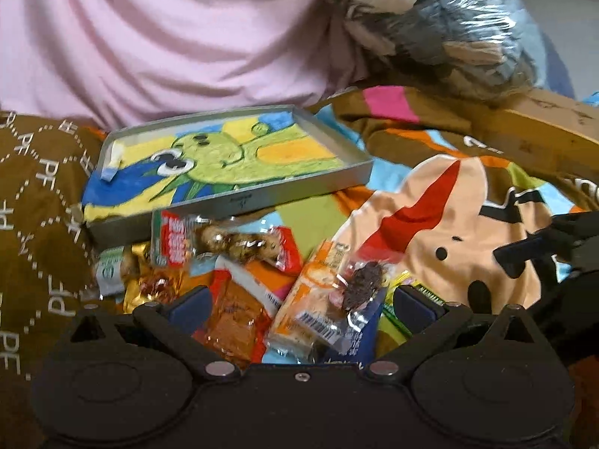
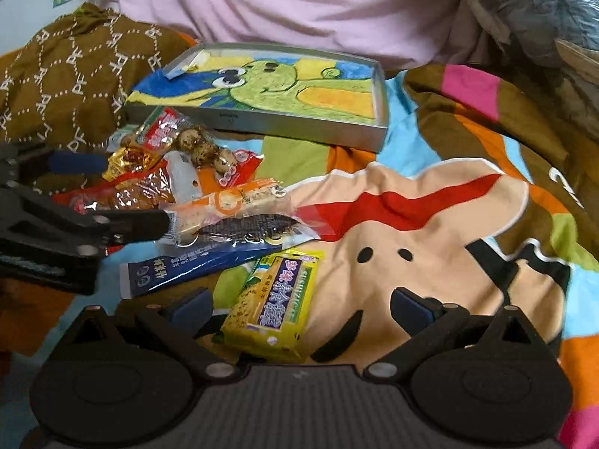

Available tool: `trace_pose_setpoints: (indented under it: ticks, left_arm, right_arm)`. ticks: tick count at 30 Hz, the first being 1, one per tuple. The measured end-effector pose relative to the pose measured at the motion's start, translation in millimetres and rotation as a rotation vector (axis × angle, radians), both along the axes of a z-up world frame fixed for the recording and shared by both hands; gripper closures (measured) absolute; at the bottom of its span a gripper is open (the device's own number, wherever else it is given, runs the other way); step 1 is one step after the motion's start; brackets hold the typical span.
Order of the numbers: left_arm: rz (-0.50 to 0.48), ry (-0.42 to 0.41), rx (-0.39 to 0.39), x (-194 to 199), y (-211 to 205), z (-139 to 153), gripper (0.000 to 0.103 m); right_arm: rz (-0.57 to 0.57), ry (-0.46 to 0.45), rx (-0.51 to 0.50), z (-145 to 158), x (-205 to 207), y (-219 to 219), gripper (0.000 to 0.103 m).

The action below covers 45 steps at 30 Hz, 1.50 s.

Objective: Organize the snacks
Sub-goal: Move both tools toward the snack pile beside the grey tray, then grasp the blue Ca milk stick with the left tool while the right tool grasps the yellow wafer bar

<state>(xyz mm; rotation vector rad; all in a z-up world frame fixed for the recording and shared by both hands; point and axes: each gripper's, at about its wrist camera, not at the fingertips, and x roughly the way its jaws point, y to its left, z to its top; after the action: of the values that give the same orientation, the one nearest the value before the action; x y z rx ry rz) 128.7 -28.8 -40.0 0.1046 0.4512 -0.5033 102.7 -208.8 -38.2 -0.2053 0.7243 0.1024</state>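
- The left hand-held gripper, fingers apart, hangs over the snack pile, packets lying between its pads.
- The right hand-held gripper is spread too, a yellow biscuit packet between its fingers.
- Beyond the pile, a shallow grey tray holds only a cartoon picture.

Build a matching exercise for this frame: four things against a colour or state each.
Things:
1. biscuit packet
2. tin tray
3. quail egg pack
4. left gripper

States:
A. open, over the snack pile
B. yellow, lying apart from the pile
C. holds no snacks yet
D. clear wrapper, speckled contents

Pairs: 1-B, 2-C, 3-D, 4-A
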Motion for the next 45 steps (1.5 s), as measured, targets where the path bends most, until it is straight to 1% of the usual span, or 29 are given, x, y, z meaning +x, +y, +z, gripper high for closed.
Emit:
trace_pose_setpoints:
  ticks: [3, 5, 8, 12, 15, 19, 21, 23, 24, 28, 30, 32, 36, 40, 42, 45]
  left_arm:
    - [-0.011, 0.018, -0.018, 5.1, 1.4, -1.1, 0.001]
    - [-0.002, 0.046, -0.027, 8.1, 2.5, -1.8, 0.001]
    - [0.011, 0.058, -0.032, 4.9, 5.4, 0.2, 0.001]
    - [0.019, 0.091, 0.0, -2.6, 5.3, -0.3, 0.001]
    - [-0.022, 0.124, 0.021, -5.3, 2.0, -3.4, 0.001]
    - [-0.112, 0.182, 0.059, -0.7, -8.2, -12.8, 0.001]
    - [-0.137, 0.223, 0.056, 5.9, -9.6, -19.0, 0.001]
    - [-0.164, 0.279, 0.047, 16.6, -9.0, -26.3, 0.001]
    - [-0.169, 0.295, 0.041, 20.2, -8.6, -28.6, 0.001]
    - [-0.205, 0.376, -0.017, 40.2, -4.1, -38.4, 0.001]
    - [-0.206, 0.396, -0.021, 46.0, -6.8, -40.3, 0.001]
    - [-0.238, 0.395, -0.022, 46.9, -8.5, -40.2, 0.002]
    - [-0.24, 0.398, -0.005, 49.2, -10.1, -41.4, 0.012]
    - [-0.23, 0.412, -0.021, 55.8, -7.2, -42.1, 0.021]
    - [-0.215, 0.42, -0.032, 58.2, -5.8, -42.1, 0.026]
    - [-0.193, 0.421, -0.019, 57.6, -6.8, -41.4, 0.032]
  right_arm:
    - [0.009, 0.064, 0.016, 3.4, 0.0, 1.7, 0.0]
    - [0.004, 0.067, 0.004, 6.4, -7.5, 2.6, 0.0]
    - [-0.014, 0.061, -0.003, 5.9, -19.9, 5.7, 0.0]
    - [-0.004, 0.047, -0.018, 1.2, -28.3, 9.8, 0.0]
    - [0.023, 0.028, -0.043, -1.4, -28.8, 13.4, 0.0]
    - [0.041, 0.015, -0.046, -6.9, -22.2, 10.6, 0.0]
    - [0.054, 0.026, -0.031, -12.9, -20.1, 7.4, 0.0]
    - [0.094, 0.021, -0.009, -16.1, -18.1, 2.6, 0.0]
    - [0.115, 0.018, 0.002, -18.0, -19.1, 2.7, 0.0]
    - [0.198, 0.003, -0.006, -18.1, -16.7, -2.9, 0.003]
    - [0.213, 0.009, 0.013, -16.7, -13.5, -6.3, 0.004]
    - [0.218, 0.022, 0.043, -15.5, -9.4, -10.2, 0.007]
    - [0.232, 0.037, 0.082, -12.4, -2.1, -15.0, 0.011]
    - [0.231, 0.042, 0.122, -6.7, 8.6, -20.0, 0.012]
    - [0.219, 0.049, 0.147, -4.2, 17.0, -22.1, 0.013]
    - [0.171, 0.076, 0.165, -3.0, 29.1, -20.9, 0.016]
